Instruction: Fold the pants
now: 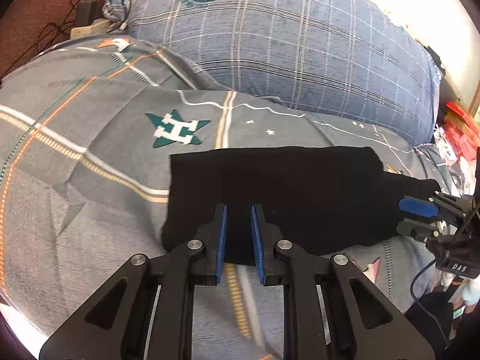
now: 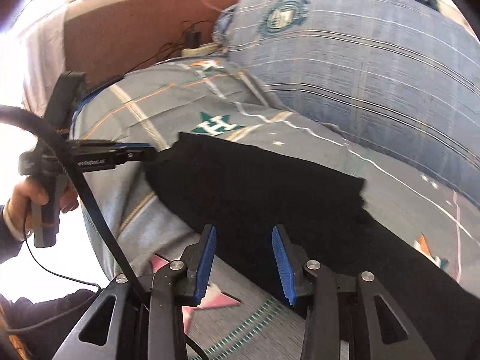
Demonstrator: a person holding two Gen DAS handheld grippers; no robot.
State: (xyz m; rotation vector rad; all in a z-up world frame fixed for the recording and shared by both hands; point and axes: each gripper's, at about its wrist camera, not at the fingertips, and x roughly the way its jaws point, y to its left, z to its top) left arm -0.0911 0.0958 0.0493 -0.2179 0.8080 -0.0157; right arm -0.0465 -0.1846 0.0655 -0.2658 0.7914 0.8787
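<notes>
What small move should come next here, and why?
Probably draw both tools back: the black pants lie folded flat on the bed cover, and the left tool and right tool stand open, holding nothing.

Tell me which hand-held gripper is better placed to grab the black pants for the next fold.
Probably right: the right hand-held gripper stands open over the black pants' near edge; the left hand-held gripper has its jaws nearly together.
</notes>
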